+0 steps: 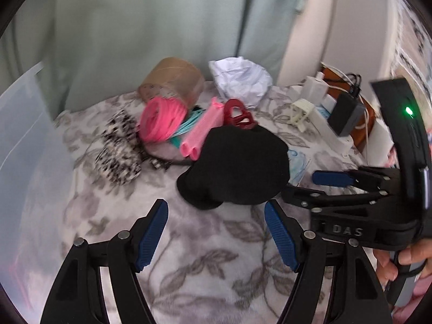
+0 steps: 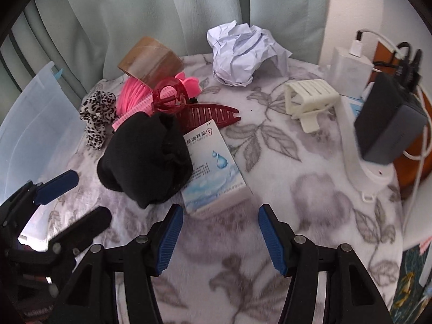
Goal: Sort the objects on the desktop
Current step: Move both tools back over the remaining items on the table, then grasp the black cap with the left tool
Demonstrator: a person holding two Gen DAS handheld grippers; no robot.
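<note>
Both tongs hang apart and empty over the floral-covered worktop (image 2: 310, 189): my right tongs (image 2: 220, 236) sit just short of the box (image 2: 213, 167), my left tongs (image 1: 216, 235) just short of the black hat (image 1: 237, 167), which lies on the box's left edge. I judge the hat soft and light; it should bunch, so I would pinch a fold at its near rim. Its neighbour, the box, looks stiff and light, best taken across its narrow sides. Beyond them lie a red claw clip (image 2: 205, 113), pink rollers (image 2: 132, 100), a leopard scrunchie (image 2: 97, 113), a tape roll (image 2: 151, 59), crumpled paper (image 2: 240, 54) and a white clip (image 2: 307, 100). Left of everything stands a clear bin (image 2: 32, 135), probably the sorting target. Both tools point forward and down, nearly level with each other, a hand (image 1: 391, 262) gripping the right one.
</note>
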